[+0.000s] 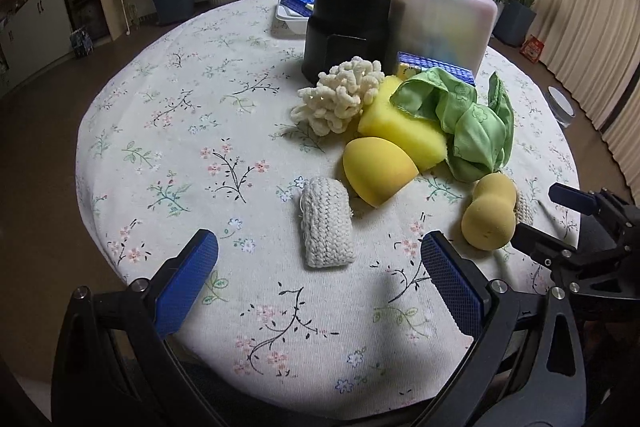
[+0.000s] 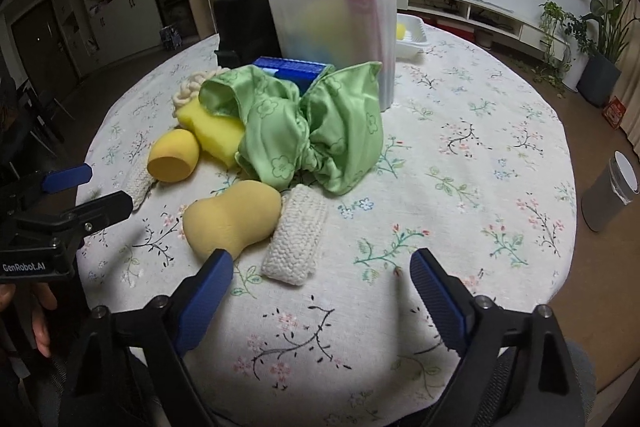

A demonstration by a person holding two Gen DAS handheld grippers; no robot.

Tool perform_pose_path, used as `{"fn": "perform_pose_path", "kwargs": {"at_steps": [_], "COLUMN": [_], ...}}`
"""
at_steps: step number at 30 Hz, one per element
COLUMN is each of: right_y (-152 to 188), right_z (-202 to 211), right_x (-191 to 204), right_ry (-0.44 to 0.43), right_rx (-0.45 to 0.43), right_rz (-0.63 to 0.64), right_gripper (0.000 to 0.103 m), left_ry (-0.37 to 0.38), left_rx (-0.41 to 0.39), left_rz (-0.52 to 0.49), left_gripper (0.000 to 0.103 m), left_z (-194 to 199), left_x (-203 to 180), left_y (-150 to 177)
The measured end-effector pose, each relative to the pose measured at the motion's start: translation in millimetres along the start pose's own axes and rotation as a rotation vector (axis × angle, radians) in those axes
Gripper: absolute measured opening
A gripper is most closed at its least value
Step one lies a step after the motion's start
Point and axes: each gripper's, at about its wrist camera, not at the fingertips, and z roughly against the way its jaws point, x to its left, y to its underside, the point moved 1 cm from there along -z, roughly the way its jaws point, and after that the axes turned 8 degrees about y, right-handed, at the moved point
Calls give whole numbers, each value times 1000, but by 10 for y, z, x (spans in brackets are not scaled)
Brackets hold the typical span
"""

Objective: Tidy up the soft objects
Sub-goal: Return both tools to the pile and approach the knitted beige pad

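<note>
A crumpled green flowered cloth (image 2: pixel 316 135) drapes over a yellow block sponge (image 2: pixel 212 131). Beside that sponge: fluffy cream chenille puff (image 1: pixel 340 99), egg-shaped yellow sponge (image 1: pixel 376 169), gourd-shaped sponge (image 2: pixel 232 219), two knitted cream pads (image 1: pixel 327 223).

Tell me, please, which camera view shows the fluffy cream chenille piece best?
The left wrist view: the chenille piece lies fully exposed beside the yellow sponge. In the right wrist view only a sliver peeks past the green cloth.

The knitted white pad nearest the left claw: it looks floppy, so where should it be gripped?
Grip the flat knitted white pad across its narrow middle, from above. It lies flat with both long edges free, and the open left claw already straddles its width.
</note>
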Motion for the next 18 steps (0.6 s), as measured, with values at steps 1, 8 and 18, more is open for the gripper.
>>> {"fn": "perform_pose_path", "kwargs": {"at_steps": [1,8,18], "right_y": [-9,-37,-58], "right_z": [-13,-76,-56], "right_x": [-3,-15,-40], "right_ry": [-1,-2,-7], "right_rx": [3,14,56], "right_rz": [-3,-10,-6], "right_gripper": [91,91,75], "left_ry": [-2,-23,-25], "left_rx": [0,35,41], "left_rz": [0,9,42], "left_gripper": [103,103,103], "left_z": [-8,-129,-173], "left_x": [2,12,98], "left_y": [-3,-18,14]}}
